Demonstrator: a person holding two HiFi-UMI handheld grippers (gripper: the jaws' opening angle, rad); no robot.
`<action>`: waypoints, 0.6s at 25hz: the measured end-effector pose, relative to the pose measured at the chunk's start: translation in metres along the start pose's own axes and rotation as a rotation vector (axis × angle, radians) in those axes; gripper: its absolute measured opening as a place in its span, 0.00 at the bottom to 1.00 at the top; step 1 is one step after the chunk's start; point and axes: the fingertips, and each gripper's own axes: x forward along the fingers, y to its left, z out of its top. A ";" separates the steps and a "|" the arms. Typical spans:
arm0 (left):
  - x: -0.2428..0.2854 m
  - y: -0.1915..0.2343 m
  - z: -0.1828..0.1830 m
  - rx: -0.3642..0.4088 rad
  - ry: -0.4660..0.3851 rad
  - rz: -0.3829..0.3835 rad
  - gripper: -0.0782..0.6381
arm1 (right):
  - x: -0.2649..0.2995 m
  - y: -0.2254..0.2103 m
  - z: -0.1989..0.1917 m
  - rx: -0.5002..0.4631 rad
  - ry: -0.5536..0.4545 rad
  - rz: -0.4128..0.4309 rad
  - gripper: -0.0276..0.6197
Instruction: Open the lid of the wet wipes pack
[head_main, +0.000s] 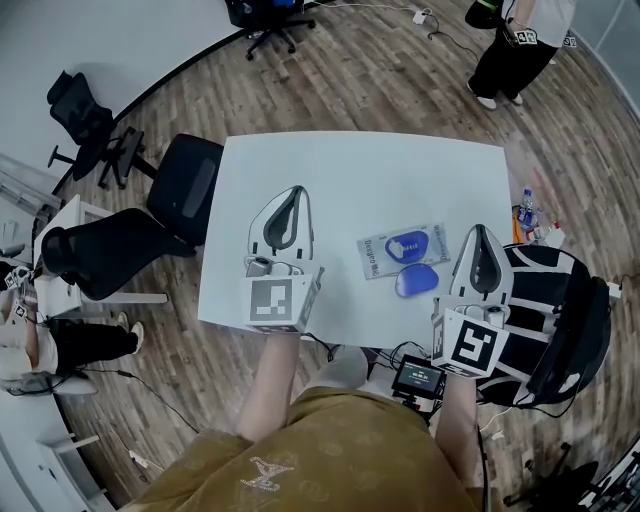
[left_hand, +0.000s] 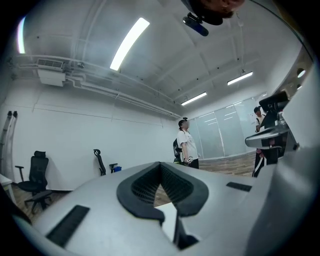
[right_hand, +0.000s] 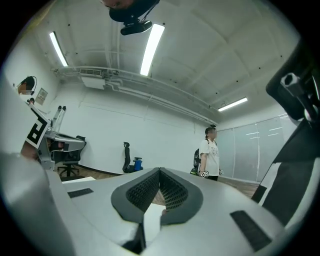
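Note:
The wet wipes pack (head_main: 382, 252) lies flat on the white table (head_main: 350, 170), right of the middle and near the front edge. It is pale with a blue oval top, and its blue lid (head_main: 416, 281) lies flipped out toward the near side. My left gripper (head_main: 297, 190) hovers to the left of the pack, jaws shut and empty (left_hand: 160, 165). My right gripper (head_main: 480, 230) is just right of the pack, over the table's right edge, also shut and empty (right_hand: 159, 171). Both point level, out across the room. Neither gripper view shows the pack.
Black office chairs (head_main: 185, 195) stand against the table's left side. A black bag on a chair (head_main: 560, 310) sits right of the right gripper. Bottles (head_main: 527, 215) stand on the floor beyond it. A person (head_main: 515, 40) stands at the far right of the room.

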 end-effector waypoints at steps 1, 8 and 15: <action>0.000 -0.001 0.002 -0.004 -0.001 -0.007 0.12 | -0.001 0.000 0.002 0.001 -0.004 0.003 0.06; 0.000 -0.009 0.007 0.007 0.015 -0.004 0.12 | -0.003 -0.003 0.013 -0.003 -0.027 -0.001 0.06; 0.004 -0.018 0.012 -0.019 -0.019 -0.035 0.12 | -0.002 -0.006 0.015 -0.014 -0.016 -0.006 0.06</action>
